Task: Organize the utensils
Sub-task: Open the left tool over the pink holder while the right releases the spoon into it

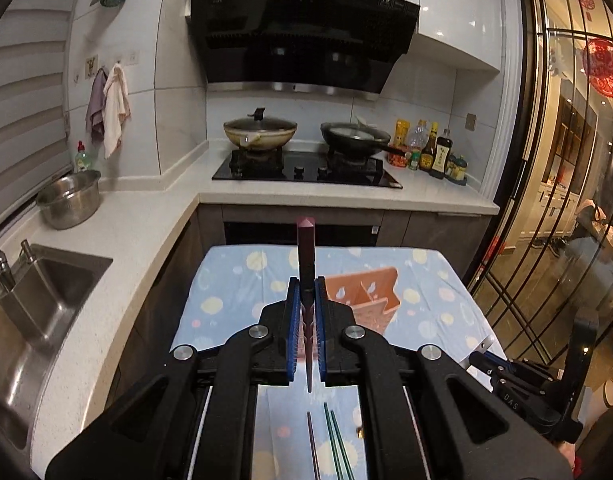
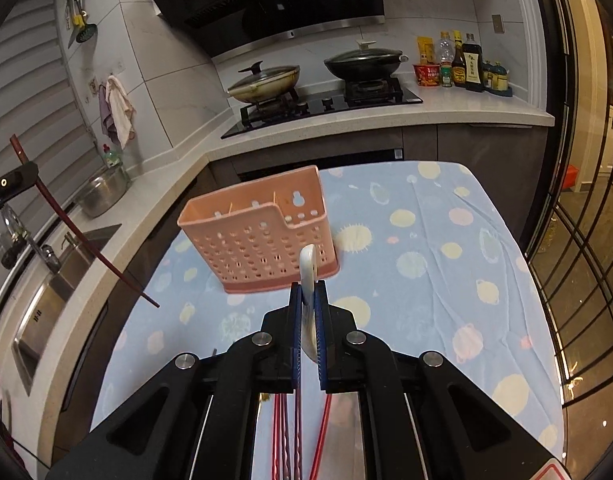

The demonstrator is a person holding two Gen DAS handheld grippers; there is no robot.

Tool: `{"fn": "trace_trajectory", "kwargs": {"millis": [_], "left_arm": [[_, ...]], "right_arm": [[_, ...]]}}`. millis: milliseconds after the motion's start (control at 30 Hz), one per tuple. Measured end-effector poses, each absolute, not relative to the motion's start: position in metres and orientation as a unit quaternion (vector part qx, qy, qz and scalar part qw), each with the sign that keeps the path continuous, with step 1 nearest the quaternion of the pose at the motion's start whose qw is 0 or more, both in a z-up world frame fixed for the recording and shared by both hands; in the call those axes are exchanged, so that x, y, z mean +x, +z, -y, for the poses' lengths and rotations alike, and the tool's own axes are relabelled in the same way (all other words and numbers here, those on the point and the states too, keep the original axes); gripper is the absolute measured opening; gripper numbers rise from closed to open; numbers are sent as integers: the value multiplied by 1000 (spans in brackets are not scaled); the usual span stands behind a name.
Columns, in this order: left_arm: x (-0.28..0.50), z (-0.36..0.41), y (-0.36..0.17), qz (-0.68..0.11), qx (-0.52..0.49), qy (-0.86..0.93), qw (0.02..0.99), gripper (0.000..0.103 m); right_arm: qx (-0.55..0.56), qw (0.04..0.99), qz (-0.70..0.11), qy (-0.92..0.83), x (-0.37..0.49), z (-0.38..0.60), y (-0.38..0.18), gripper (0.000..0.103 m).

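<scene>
Fingers of the left gripper (image 1: 306,300) clamp a maroon chopstick (image 1: 306,256) (tip pointing away). The right gripper (image 2: 308,296) pinches what looks like a white spoon (image 2: 308,276), above the cloth-covered surface (image 2: 426,280) near the pink utensil holder (image 2: 258,240).

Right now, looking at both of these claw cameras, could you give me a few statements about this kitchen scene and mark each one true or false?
1. The left claw is shut on a dark red chopstick. True.
2. The right claw is empty. False: it grips a white spoon.
3. The pink utensil holder stands on the patterned cloth. True.
4. The pink utensil holder is packed with utensils. False: none rise above its rim.
5. More chopsticks lie on the cloth below the left claw. True.
6. Both pans on the stove are uncovered. False: the pale wok and the black pan carry lids.
</scene>
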State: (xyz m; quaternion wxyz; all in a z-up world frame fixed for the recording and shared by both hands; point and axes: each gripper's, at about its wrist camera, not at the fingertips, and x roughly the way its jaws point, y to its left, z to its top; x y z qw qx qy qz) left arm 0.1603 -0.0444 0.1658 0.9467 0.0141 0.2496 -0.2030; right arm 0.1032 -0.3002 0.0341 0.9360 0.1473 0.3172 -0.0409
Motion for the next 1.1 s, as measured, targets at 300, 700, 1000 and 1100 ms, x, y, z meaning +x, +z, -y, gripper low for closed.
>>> {"fn": "trace_trajectory", "kwargs": {"millis": [300, 700, 1000, 1100], "left_arm": [[216, 77, 205, -197, 1, -207, 958, 7], [290, 99, 122, -293, 6, -196, 936, 7], [307, 97, 75, -330, 7, -178, 927, 34], [300, 87, 73, -329, -6, -170, 929, 50]], "right_arm": [[152, 947, -281, -14, 190, 306, 72, 7], [184, 927, -325, -12, 272, 320, 22, 7], [178, 928, -327, -27, 267, 323, 4, 14], [173, 930, -322, -29, 252, 323, 6, 18]]}}
